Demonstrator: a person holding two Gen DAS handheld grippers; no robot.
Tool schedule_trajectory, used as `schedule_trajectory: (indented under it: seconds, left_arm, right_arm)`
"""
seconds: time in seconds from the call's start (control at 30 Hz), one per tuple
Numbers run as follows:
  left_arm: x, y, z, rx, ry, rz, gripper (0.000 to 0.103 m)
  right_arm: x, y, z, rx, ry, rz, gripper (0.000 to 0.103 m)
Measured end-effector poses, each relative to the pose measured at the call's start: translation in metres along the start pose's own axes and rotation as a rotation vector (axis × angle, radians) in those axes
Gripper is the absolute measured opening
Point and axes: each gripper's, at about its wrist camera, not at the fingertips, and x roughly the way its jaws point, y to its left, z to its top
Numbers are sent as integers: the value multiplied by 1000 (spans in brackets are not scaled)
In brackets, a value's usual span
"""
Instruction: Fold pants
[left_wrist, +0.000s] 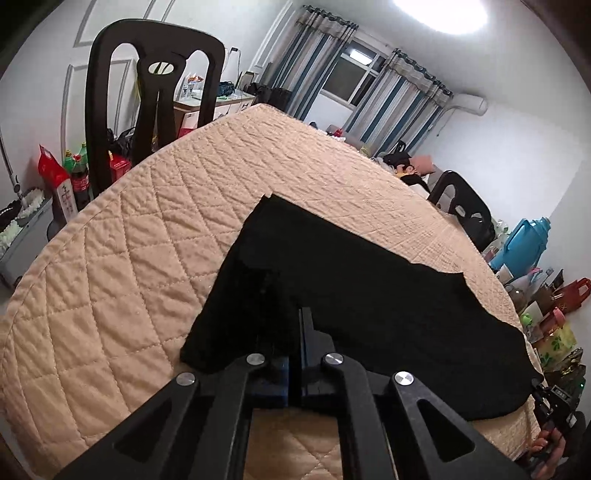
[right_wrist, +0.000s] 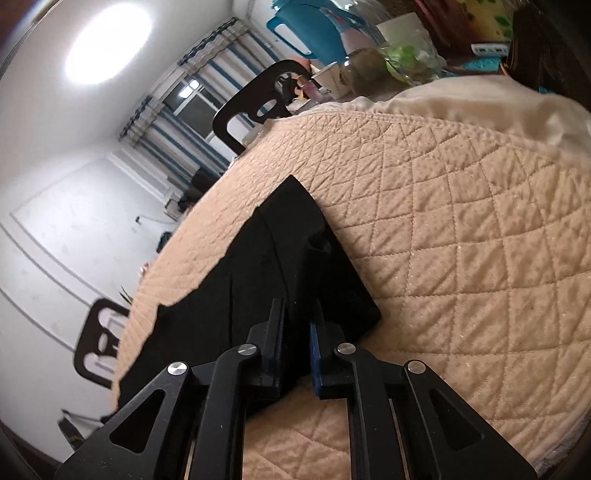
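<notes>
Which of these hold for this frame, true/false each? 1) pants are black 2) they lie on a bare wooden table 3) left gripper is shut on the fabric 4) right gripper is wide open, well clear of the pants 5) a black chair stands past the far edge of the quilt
1) True. The pants are black.
2) False. They lie on a beige quilted cover; no bare wood shows under them.
3) True. The left gripper is shut on the pants, its fingers pressed together with cloth draped over them.
4) False. The right gripper has its fingers close together at the pants' near edge, with black cloth between them.
5) True. A black chair stands behind the quilt's far edge.
</notes>
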Motion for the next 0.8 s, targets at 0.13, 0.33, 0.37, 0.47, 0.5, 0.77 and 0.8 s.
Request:
schedule_trajectory:
  seconds: [0.13,0.33,0.37,0.47,0.5,0.77,0.8]
  left_arm:
    - [-14,10,6,-4,-42,62,9]
    - [-34,7,14,20,-126,114,9]
    - [-32,0,14,38,-119,89,9]
    - [-17,-19,7,111,-69,21,18]
    - [-6,-24,4,129,-33,10,22]
    - [11,-41,19,191,4,62,24]
    - [13,-47,25,214,-5,58,28]
  right_arm:
    - [-18,-3,2,-41,-54,-75,21]
    - [-48,15,13,-157,-207,-160,21]
    - [-41,26,10,-207,-185,-145,21]
    - [-10,44,-2,-307,-86,-131,21]
    - [1,45,-5,-326,-50,-137,21]
    - [27,66,1,-480,-42,-192,21]
    - [29,70,3,-491,-48,-182,21]
